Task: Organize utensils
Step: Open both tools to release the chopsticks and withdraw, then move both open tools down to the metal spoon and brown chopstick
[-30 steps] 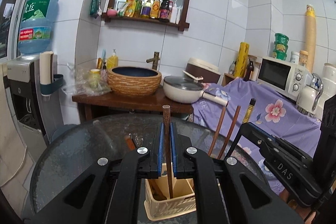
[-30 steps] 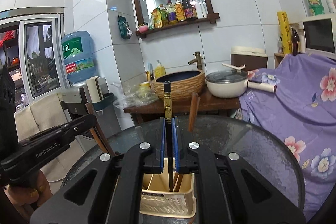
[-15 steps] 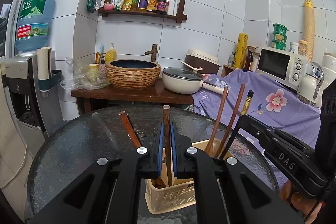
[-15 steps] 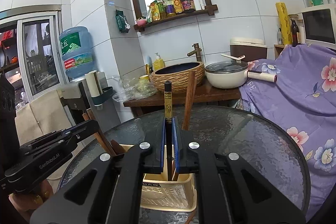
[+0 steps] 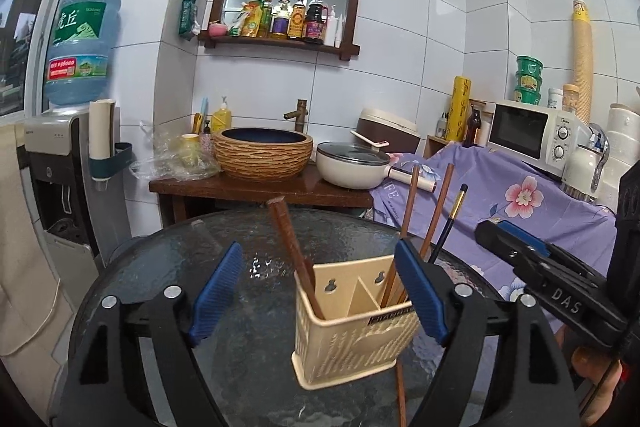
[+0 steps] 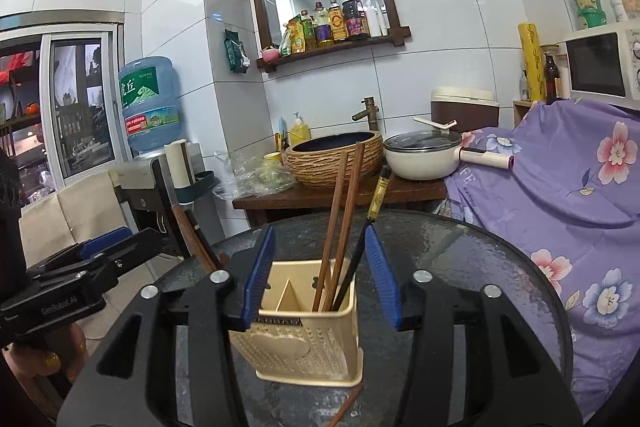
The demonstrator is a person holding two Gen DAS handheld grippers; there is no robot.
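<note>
A cream plastic utensil holder [image 5: 352, 331] [image 6: 308, 339] with two compartments stands on the round glass table [image 5: 248, 259]. Brown chopsticks [image 5: 290, 247] lean in its left compartment. Two brown chopsticks [image 6: 340, 219] and a black gold-banded chopstick [image 6: 370, 223] stand in its right compartment. My left gripper [image 5: 316, 291] is open and empty, its blue pads either side of the holder. My right gripper [image 6: 320, 279] is open and empty around the holder too. One brown chopstick [image 5: 400, 391] lies on the table before the holder.
Behind the table stands a wooden counter [image 5: 260, 187] with a woven basin [image 5: 262, 155] and a cream pot [image 5: 352, 169]. A purple floral cloth [image 6: 560, 187] covers furniture at the right. A water dispenser [image 5: 60, 147] stands at the left.
Both grippers have opened and let go of their chopsticks, which now stand in the holder. Both grippers have drawn back and the holder shows in full.
</note>
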